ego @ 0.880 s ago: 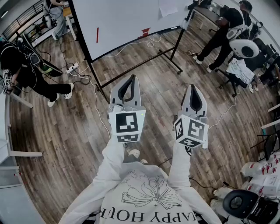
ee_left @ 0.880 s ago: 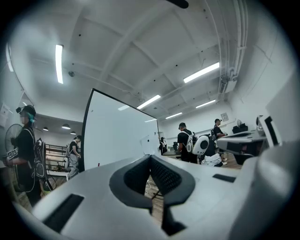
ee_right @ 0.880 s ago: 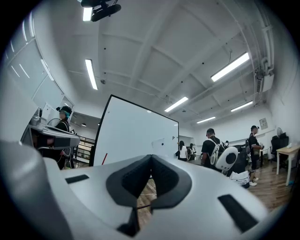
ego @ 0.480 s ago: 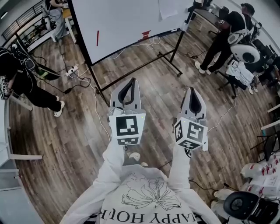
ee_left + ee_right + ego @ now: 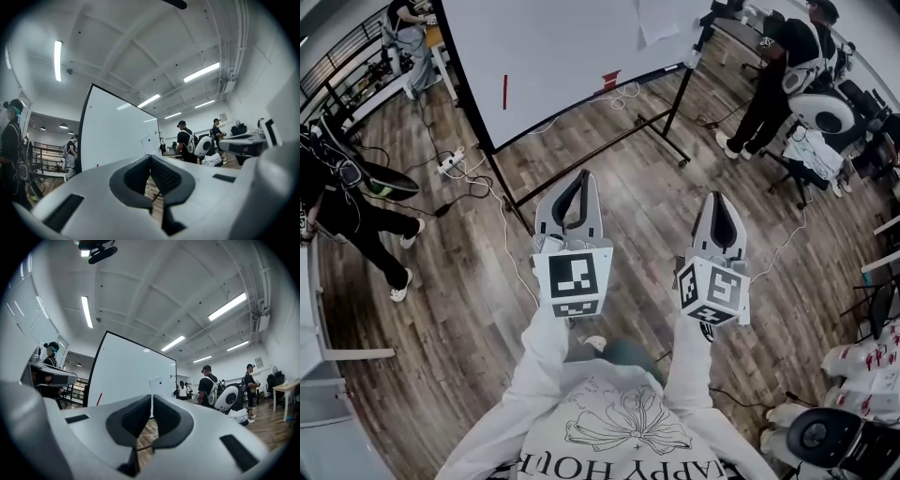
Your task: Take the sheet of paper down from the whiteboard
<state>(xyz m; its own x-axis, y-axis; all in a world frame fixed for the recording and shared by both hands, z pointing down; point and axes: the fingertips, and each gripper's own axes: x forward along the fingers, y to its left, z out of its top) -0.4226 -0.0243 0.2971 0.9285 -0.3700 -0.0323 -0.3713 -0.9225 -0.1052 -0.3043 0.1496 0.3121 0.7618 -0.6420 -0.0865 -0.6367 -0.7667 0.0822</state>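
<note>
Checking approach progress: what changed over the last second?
The bystander in dark clothes at the left walked toward the view's bottom edge. The left gripper and right gripper stayed shut and empty; the sheet of paper is still on the whiteboard.

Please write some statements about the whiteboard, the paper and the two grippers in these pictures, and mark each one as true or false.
1. The sheet of paper hangs on the whiteboard. True.
2. The left gripper holds the sheet. False: its jaws are shut on nothing, apart from the board.
3. The right gripper has its jaws wide apart. False: they are together, with nothing between them.
4. The floor is of wood planks. True.
5. The whiteboard lies flat on the floor. False: it stands upright on a dark frame.
</note>
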